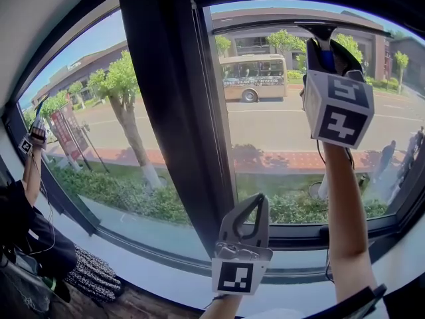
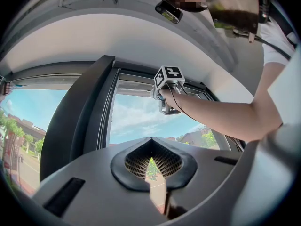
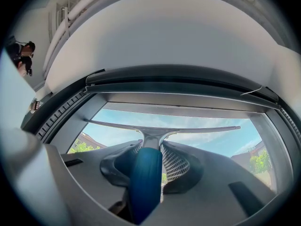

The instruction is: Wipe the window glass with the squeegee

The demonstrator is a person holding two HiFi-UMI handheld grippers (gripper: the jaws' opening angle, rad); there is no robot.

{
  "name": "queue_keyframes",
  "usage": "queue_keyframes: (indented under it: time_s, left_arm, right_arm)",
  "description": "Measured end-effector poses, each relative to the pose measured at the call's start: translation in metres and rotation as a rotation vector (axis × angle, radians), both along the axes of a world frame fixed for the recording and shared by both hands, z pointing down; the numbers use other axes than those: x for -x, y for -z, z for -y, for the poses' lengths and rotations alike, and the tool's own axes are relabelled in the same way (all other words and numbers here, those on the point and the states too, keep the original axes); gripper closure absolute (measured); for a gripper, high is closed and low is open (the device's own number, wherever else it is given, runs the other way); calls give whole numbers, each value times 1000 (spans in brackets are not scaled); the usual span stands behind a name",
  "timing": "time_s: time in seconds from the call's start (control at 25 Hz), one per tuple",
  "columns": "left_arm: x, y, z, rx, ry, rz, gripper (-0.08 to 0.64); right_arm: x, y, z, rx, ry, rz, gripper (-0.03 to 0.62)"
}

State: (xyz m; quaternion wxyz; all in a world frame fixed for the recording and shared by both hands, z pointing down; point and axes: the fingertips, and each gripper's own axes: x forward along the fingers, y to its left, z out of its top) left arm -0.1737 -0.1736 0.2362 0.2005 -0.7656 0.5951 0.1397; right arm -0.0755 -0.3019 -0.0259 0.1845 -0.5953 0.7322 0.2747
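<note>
Jaws of your right gripper (image 3: 153,152) are clamped on the blue handle of the squeegee (image 3: 143,182), which fills the gap between them. In the head view that gripper (image 1: 325,48) is raised on your outstretched arm at the upper right of the frame, and the squeegee (image 1: 312,26) stands with its handle pointing down into the grip. Its long, thin blade runs left to right across the top of the window glass (image 1: 279,138), just under the upper frame; you cannot tell whether the blade edge touches the pane. Your left gripper (image 2: 151,142) has its jaws together with nothing between them, and it hangs low at the bottom centre of the head view (image 1: 261,201), tips pointing up, in front of the lower frame. A broad dark mullion (image 1: 179,111) stands just left of both grippers and divides the two panes. At the far left another person (image 1: 30,178) reaches up to the neighbouring pane. Beyond the glass are a tree (image 1: 123,85) and a bus (image 1: 255,77) on the road.
</note>
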Motion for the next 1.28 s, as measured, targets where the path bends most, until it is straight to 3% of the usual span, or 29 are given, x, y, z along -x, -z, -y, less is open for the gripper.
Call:
queue_keyframes:
  time_s: [1.28]
  left_arm:
    - [6, -12, -6, 29, 12, -1, 558]
  right_arm:
    - [-1, -43, -1, 28, -3, -9, 465]
